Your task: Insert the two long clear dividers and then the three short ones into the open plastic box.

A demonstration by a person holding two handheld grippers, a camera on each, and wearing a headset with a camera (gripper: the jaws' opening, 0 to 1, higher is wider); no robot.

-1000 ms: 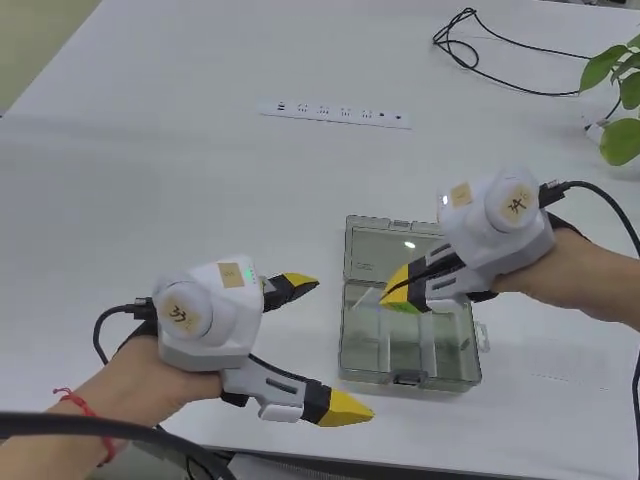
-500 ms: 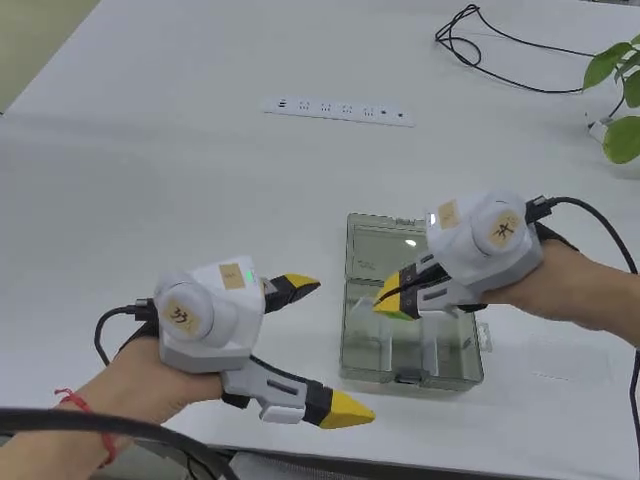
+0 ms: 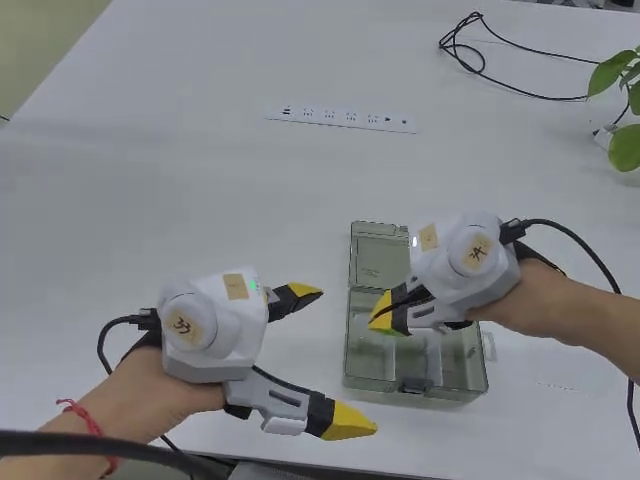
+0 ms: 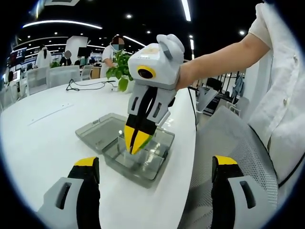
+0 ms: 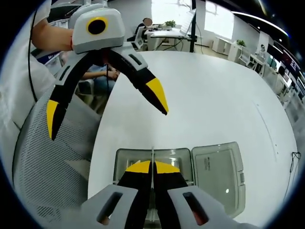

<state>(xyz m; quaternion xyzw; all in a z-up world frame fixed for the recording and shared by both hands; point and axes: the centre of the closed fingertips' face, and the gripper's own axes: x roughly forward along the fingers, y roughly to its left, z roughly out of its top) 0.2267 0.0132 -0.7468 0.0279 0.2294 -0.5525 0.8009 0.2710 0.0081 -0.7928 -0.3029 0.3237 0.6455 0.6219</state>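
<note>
The right gripper points down over the open plastic box, which sits on the white table. Its jaws are pinched tight on a thin clear divider just above the box's tray. The left gripper is held level near the box, with its jaws spread wide and nothing in them.

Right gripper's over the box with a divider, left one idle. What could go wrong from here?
1. The clear divider is pinched edge-on at the very tips of the right gripper. It may twist and miss its slots in the box.
2. The left gripper is open and apart from the box, so nothing steadies it. A downward push could slide or tip it.
</note>
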